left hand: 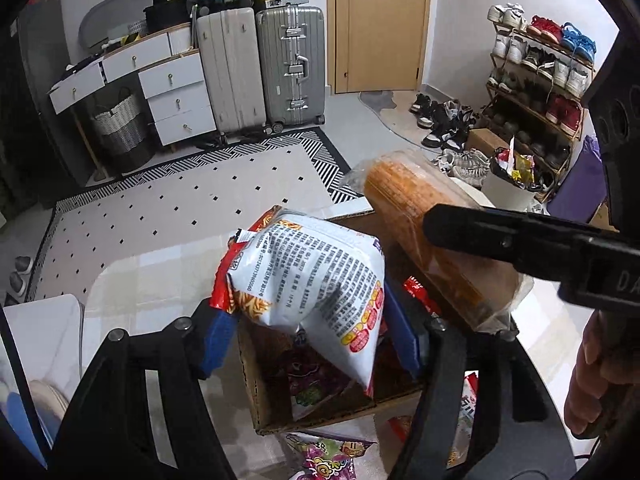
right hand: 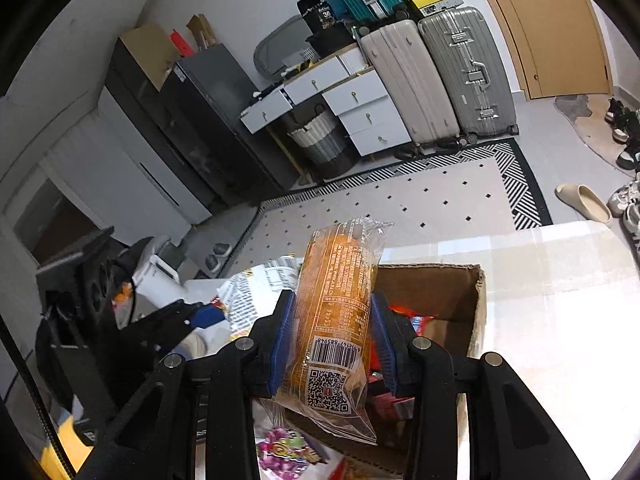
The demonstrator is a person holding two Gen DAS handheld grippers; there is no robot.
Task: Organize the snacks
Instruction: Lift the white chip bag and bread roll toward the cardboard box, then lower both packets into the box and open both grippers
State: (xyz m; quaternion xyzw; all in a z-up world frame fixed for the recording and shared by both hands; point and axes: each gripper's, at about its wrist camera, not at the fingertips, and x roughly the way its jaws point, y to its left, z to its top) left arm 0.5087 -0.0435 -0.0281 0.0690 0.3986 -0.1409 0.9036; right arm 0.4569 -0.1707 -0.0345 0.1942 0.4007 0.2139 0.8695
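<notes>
Snacks sit in and around an open cardboard box (left hand: 272, 404) on a pale glossy counter (left hand: 160, 276).

In the left wrist view, the left tongs (left hand: 312, 340) hold a white chip bag (left hand: 316, 280) with red trim and printed text at centre frame, above the box. Both blue pads (left hand: 218, 344) lie against the bag's sides, so the tongs are grasping it. At the right, the right tongs appear as a black arm crossing an orange snack packet (left hand: 420, 216) in clear wrap, with a hand (left hand: 592, 380) at the right edge.

In the right wrist view, the right tongs (right hand: 332, 344) are clenched on that orange snack packet (right hand: 336, 308), which stands nearly upright at centre frame with its barcode and QR label facing the camera, over the box (right hand: 476, 304). Red packets (right hand: 408, 312) lie inside the box. A purple-patterned packet (right hand: 288, 452) lies on the counter at the bottom of the frame. The left tongs (right hand: 200, 316) show at lower left, beside the white bag (right hand: 260, 292).
</notes>
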